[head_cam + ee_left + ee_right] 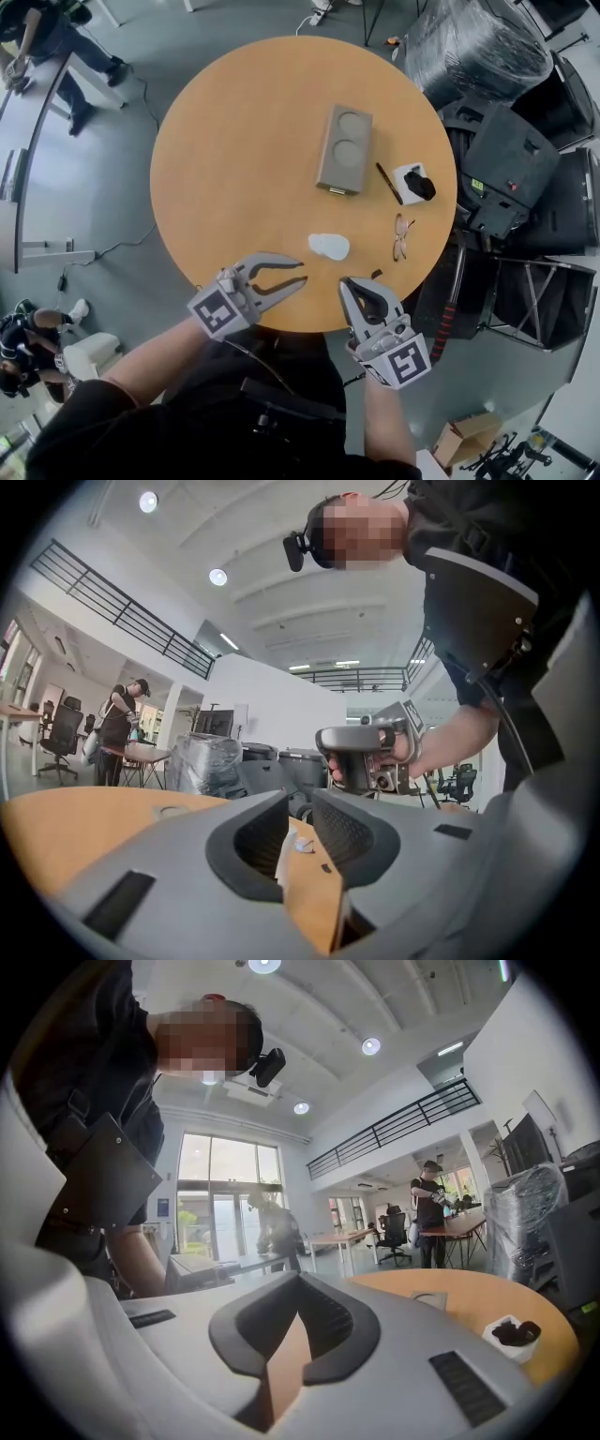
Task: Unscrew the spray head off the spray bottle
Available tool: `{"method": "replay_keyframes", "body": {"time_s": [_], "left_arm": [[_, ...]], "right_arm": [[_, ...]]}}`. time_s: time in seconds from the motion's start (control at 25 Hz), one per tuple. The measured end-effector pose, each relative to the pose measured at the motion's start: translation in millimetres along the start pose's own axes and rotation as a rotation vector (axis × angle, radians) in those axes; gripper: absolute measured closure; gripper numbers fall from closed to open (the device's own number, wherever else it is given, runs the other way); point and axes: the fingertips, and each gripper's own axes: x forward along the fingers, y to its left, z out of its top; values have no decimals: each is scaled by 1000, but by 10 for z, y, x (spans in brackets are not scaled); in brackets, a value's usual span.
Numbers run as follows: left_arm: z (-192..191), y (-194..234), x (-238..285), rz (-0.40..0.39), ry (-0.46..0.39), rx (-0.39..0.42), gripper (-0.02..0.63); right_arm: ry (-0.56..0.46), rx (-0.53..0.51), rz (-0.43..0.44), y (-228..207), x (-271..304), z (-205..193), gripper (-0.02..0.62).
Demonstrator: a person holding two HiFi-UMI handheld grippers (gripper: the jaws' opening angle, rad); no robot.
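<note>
A small white rounded object lies on the round wooden table near its front edge; I cannot make out a spray head on it. My left gripper hovers just left of it, pointing at it, jaws open with nothing between them. In the left gripper view, the white object shows through the gap of the left gripper. My right gripper is at the table's front edge, just right of and nearer than the white object, shut and empty. In the right gripper view, the right gripper has its tips together.
A grey block with two round recesses lies mid-table. To its right are a pen, a white tray with a black item and glasses. Wrapped equipment and black cases crowd the floor on the right. People stand at far desks.
</note>
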Motion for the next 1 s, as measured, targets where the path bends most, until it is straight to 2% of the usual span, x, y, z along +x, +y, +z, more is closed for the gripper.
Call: {"method": "replay_keyframes", "body": {"time_s": [0.24, 0.4, 0.6, 0.72, 1.0], "left_arm": [[-637, 222, 205, 50, 25, 92, 479], [-1244, 320, 269, 90, 96, -7, 419], [-1808, 373, 412, 77, 148, 13, 357], [-2039, 413, 522, 75, 166, 28, 304], [-2327, 435, 793, 60, 169, 75, 293]], "right_arm": [[-25, -4, -10, -207, -26, -389, 592], [-40, 18, -30, -232, -84, -618, 592], [-62, 22, -57, -273, -164, -921, 592], [-53, 26, -67, -297, -183, -1121, 592], [-40, 77, -82, -352, -242, -1459, 592]]}}
